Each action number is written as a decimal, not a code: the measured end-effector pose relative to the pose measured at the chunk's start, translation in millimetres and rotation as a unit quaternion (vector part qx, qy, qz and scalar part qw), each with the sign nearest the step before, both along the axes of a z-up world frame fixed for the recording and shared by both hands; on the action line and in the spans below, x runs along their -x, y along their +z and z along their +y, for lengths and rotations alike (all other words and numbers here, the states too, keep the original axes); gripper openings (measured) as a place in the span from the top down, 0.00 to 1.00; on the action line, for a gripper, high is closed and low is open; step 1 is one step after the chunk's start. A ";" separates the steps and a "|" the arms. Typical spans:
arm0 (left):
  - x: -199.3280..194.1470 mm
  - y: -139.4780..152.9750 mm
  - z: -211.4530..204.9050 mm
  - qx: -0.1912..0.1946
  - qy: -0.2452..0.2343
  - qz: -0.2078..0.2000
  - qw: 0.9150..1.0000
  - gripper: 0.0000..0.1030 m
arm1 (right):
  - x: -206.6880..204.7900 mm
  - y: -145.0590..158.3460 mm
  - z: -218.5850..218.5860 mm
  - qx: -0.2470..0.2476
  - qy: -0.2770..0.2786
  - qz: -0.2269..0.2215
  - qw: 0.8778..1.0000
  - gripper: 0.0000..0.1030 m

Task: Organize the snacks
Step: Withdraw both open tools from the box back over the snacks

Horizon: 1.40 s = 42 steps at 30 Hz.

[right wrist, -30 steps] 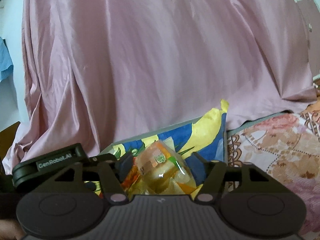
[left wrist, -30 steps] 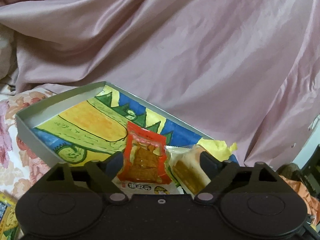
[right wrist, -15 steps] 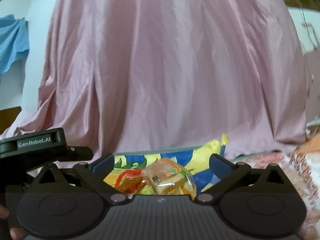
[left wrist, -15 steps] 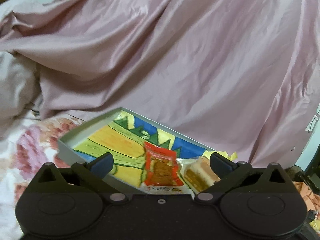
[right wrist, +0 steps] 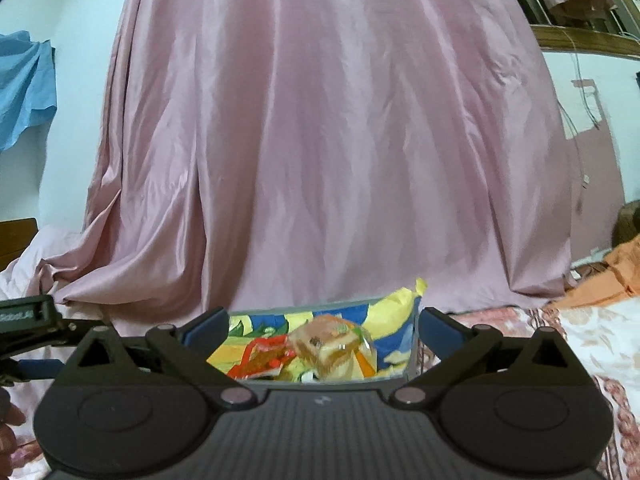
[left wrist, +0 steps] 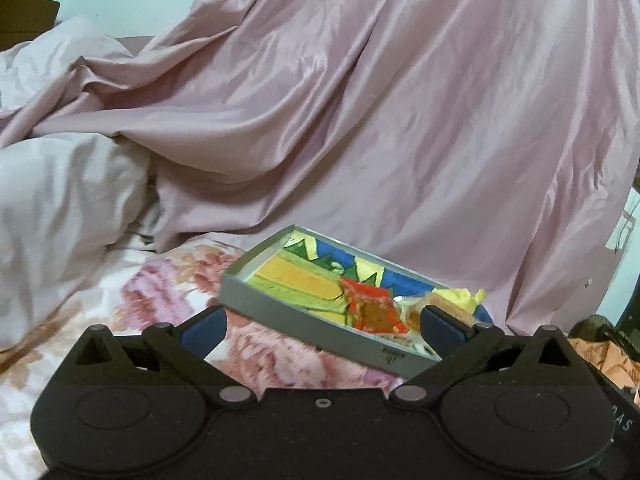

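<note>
Two snacks lying in the gray tray (left wrist: pixel 280 308) on the flowered bedspread (left wrist: pixel 168 292): a red packet (left wrist: pixel 370 312) and, touching it on the right, a clear-wrapped cake (right wrist: pixel 328 344), both crowded into the tray's near right corner over a bright drawing. Left gripper (left wrist: pixel 322 322) spread wide, nothing between its fingers, hanging just short of the tray's near wall. Right gripper (right wrist: pixel 324 330) likewise spread wide and empty, with the cake and packet in sight beyond its fingers. Pink sheet (left wrist: pixel 400 120) draped behind. Likely trouble: soft bedding letting the tray tip or slide if nudged; slippery wrappers slumping together; a low finger catching the tray wall and spilling both.
</note>
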<state>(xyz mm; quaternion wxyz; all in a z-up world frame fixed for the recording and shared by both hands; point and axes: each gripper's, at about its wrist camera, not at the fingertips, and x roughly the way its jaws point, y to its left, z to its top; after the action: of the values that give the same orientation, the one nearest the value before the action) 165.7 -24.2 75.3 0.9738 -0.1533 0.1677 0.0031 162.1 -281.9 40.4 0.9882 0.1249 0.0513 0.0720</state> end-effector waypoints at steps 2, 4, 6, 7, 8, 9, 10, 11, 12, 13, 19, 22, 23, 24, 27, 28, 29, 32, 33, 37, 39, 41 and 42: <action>12.5 -2.1 4.2 -0.006 -0.003 -0.001 1.000 0.01 | 9.8 -1.2 1.7 -0.002 0.000 0.012 1.000 0.00; 23.7 -5.3 7.5 -0.013 -0.007 0.001 1.000 0.01 | 21.4 -3.5 3.0 -0.007 0.001 0.025 1.000 0.00; 34.3 -9.2 10.4 -0.019 -0.010 0.004 1.000 0.01 | 32.5 -5.5 4.9 -0.011 0.003 0.037 0.999 0.00; 39.2 -11.5 11.8 -0.023 -0.010 0.007 1.000 0.01 | 37.3 -6.5 6.3 -0.012 0.003 0.043 0.999 0.00; 44.5 -14.0 13.3 -0.026 -0.013 0.010 1.000 0.01 | 42.7 -7.7 7.5 -0.012 0.003 0.049 0.999 0.00; 48.6 -15.8 14.0 -0.027 -0.014 0.013 0.999 0.01 | 47.6 -9.5 8.3 -0.012 0.005 0.054 0.998 0.00; 53.5 -18.4 15.2 -0.028 -0.017 0.018 0.999 0.01 | 52.0 -11.2 9.3 -0.012 0.006 0.061 0.998 0.00; 56.9 -20.6 15.4 -0.031 -0.019 0.021 0.999 0.01 | 55.9 -13.0 10.4 -0.011 0.006 0.065 0.998 0.00; 61.1 -23.2 15.9 -0.033 -0.021 0.025 0.999 0.01 | 60.1 -14.8 11.9 -0.009 0.005 0.071 0.997 0.00; 65.1 -25.8 16.7 -0.035 -0.022 0.028 0.999 0.01 | 63.7 -16.4 13.5 -0.007 0.004 0.076 0.997 0.00; 84.7 -43.8 22.8 -0.035 -0.028 0.057 0.997 0.01 | 77.6 -25.1 24.0 0.016 0.002 0.112 0.994 0.00; 92.2 -52.3 24.2 -0.046 -0.030 0.070 0.996 0.01 | 79.6 -32.2 34.5 0.046 0.004 0.144 0.988 0.00; 93.3 -54.8 24.7 -0.048 -0.031 0.076 0.995 0.01 | 79.9 -34.9 38.9 0.059 0.007 0.155 0.986 0.00; 94.1 -57.2 25.6 -0.049 -0.032 0.081 0.995 0.01 | 80.6 -37.4 43.5 0.071 0.012 0.165 0.984 0.00; 95.8 -64.9 28.1 -0.056 -0.033 0.097 0.993 0.01 | 83.8 -42.9 55.6 0.096 0.033 0.180 0.978 0.00; 96.9 -67.9 29.1 -0.062 -0.035 0.101 0.992 0.01 | 84.3 -44.0 59.0 0.102 0.040 0.182 0.977 0.00; 97.8 -70.6 30.3 -0.067 -0.036 0.105 0.992 0.01 | 84.8 -45.4 62.5 0.109 0.048 0.183 0.976 0.00; 99.9 -77.2 33.9 -0.079 -0.038 0.114 0.990 0.01 | 83.6 -49.6 70.8 0.123 0.065 0.192 0.971 0.00; 100.0 -78.8 35.1 -0.081 -0.038 0.117 0.989 0.01 | 81.9 -50.9 73.1 0.127 0.070 0.197 0.970 0.00; 99.2 -85.8 41.0 -0.084 -0.034 0.132 0.987 0.01 | 78.1 -55.9 82.5 0.137 0.089 0.213 0.963 0.00; 99.0 -88.7 43.0 -0.089 -0.033 0.136 0.986 0.01 | 75.1 -58.2 86.4 0.141 0.096 0.219 0.961 0.00; 98.4 -91.8 45.7 -0.095 -0.032 0.142 0.985 0.01 | 72.9 -60.0 90.9 0.147 0.103 0.224 0.958 0.00; 97.4 -93.0 46.9 -0.097 -0.032 0.144 0.984 0.01 | 72.2 -61.0 93.3 0.150 0.106 0.226 0.957 0.00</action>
<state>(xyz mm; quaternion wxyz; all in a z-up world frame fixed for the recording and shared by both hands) 68.4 22.7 -17.7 0.9492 -0.0507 0.3103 0.0104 89.9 -188.5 -20.5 0.9448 -0.0184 0.2964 0.1382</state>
